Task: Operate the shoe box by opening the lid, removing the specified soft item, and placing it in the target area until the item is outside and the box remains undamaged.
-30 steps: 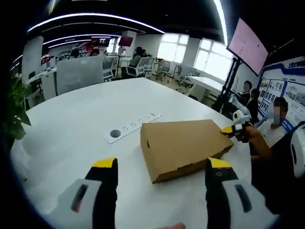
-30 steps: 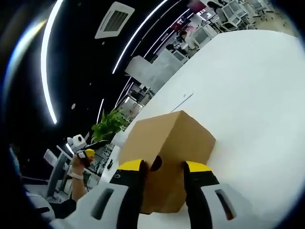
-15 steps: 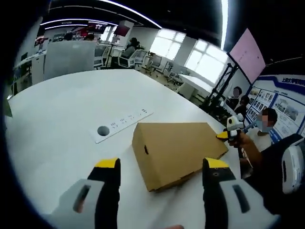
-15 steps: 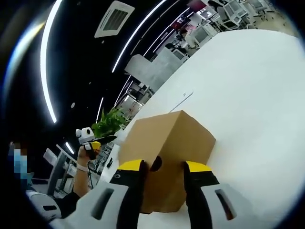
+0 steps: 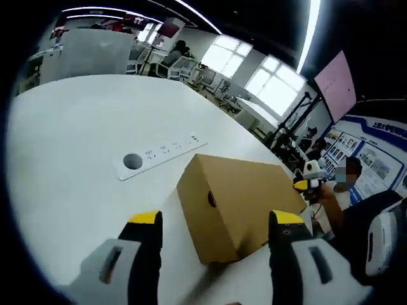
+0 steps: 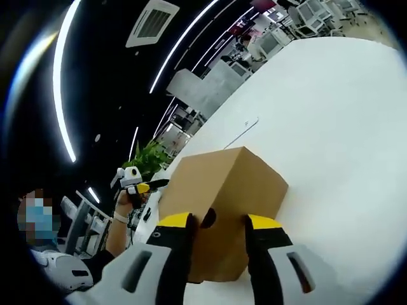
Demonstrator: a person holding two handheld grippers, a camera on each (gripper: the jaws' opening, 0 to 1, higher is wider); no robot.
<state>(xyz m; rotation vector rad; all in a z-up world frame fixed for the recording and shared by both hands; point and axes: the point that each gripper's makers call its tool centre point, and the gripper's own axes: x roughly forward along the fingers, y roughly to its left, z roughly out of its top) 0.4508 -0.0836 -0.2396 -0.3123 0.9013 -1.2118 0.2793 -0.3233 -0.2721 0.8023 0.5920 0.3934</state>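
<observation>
While its lid lies shut, the brown shoe box (image 5: 238,206) rests on the white table (image 5: 63,146), at centre of the left gripper view. Left gripper (image 5: 215,222): jaws spread wide, holding nothing, short of the box. Power strip (image 5: 156,155): flat on the table, at 10 o'clock from the box. Right gripper (image 6: 217,223): jaws parted, flanking the box's near end at its round finger hole (image 6: 208,218); whether they touch it cannot be told.
</observation>
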